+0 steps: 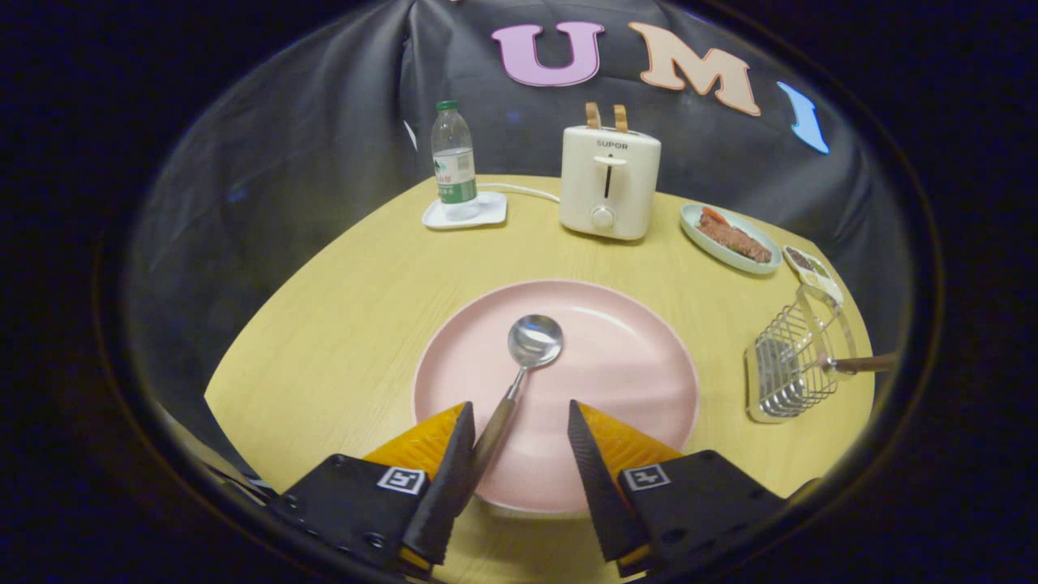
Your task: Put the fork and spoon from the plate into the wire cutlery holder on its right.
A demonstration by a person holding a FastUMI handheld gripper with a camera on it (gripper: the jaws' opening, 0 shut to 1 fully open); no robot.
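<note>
Pale wood tabletop [340,324] carries everything here. Biggest after that is the pink plate [632,365], dead ahead of the gripper [519,438]. One plate, and just one spoon [527,357] on it. I can't spot a fork on the plate; there's a brown handle poking out of the wire cutlery holder [791,365], which could be the fork already dropped in, but I can't tell for sure.

The bit that matters: the spoon lies lengthwise, running away from the gripper, bowl at the far end near the plate's middle, wooden handle coming back and touching or just beside the left finger. The gripper is spread wide and holding nothing. I'd guess it needs to shift a touch left before closing so the handle sits centred. The holder is off to the right of the plate, well apart from the spoon.
</note>
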